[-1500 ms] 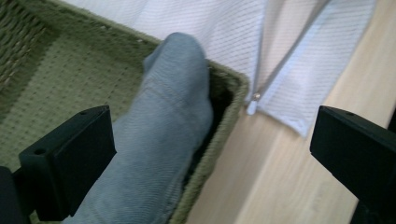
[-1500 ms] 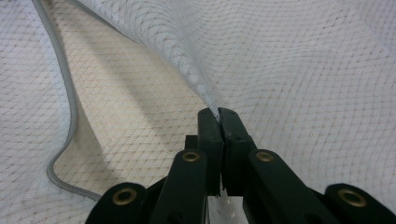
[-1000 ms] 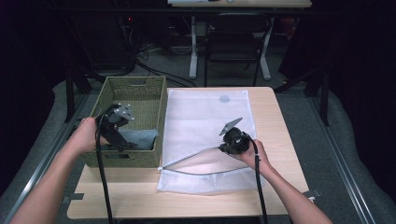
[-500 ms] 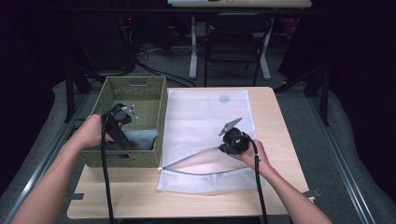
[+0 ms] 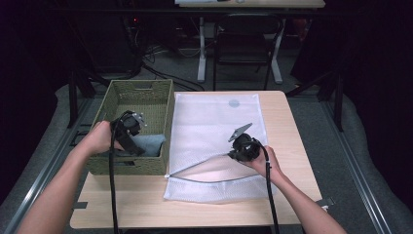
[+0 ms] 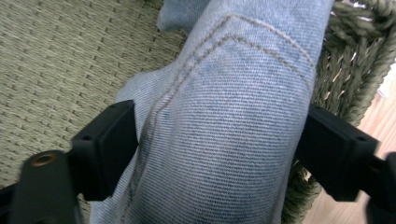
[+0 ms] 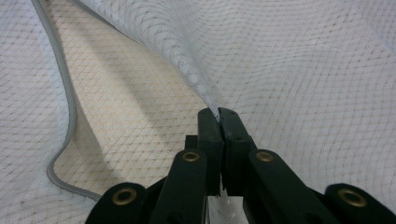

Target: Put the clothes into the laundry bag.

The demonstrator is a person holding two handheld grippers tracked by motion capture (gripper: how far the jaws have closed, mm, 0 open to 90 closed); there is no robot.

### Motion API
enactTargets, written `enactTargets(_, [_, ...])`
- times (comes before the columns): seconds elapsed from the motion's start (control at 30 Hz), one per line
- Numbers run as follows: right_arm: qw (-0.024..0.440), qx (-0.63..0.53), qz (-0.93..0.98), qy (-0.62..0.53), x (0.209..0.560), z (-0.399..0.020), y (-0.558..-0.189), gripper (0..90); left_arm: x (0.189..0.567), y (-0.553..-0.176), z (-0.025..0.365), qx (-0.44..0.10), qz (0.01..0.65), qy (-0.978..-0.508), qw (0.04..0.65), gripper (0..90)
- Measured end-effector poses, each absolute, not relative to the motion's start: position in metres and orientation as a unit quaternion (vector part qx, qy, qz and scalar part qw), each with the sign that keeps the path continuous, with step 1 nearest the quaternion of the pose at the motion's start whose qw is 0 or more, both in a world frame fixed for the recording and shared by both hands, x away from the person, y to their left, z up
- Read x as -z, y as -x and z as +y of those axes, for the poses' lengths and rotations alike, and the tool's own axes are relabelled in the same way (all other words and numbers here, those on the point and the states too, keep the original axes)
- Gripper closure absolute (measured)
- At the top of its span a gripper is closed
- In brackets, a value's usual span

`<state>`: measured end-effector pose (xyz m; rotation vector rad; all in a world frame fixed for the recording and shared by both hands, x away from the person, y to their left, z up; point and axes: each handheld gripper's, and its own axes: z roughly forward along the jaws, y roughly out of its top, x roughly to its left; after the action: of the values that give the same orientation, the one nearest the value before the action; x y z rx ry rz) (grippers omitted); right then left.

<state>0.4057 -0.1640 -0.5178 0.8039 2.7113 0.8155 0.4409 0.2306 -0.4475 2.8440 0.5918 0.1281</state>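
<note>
Folded denim garment [image 6: 224, 116] sits in the near right corner of the woven basket [image 5: 146, 92], against the wall next to the mesh laundry bag [image 5: 214, 117] that lies flat on the table [image 5: 287, 146]. Left gripper [image 5: 139, 146] is down in the basket with its 2 jaws either side of the denim fold; they have just been closing, and the left gripper view shows the pads at the cloth on both sides, but a firm pinch cannot be told yet. Right gripper [image 7: 218, 116] is clamped shut on the bag's upper mesh layer, lifting it so the zipper mouth [image 5: 214, 168] gapes toward the basket. Doing it well likely means finishing the squeeze on the thick fold, not 1 loose layer, keeping the basket rim out of the jaws, lifting straight up, and holding the bag mouth steady and wide
</note>
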Motion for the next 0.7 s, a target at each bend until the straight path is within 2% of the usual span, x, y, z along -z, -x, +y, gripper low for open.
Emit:
enactTargets(0.2, [0.100, -0.275, 0.918, -0.268, 0.518, -0.164, -0.406, 88.8, 0.453, -0.442, 0.231, -0.038, 0.201, -0.972, 0.114, 26.8])
enactTargets(0.7, [0.102, -0.276, 0.918, -0.268, 0.517, -0.162, -0.404, 88.8, 0.459, -0.438, 0.234, -0.034, 0.196, -0.973, 0.120, 58.9])
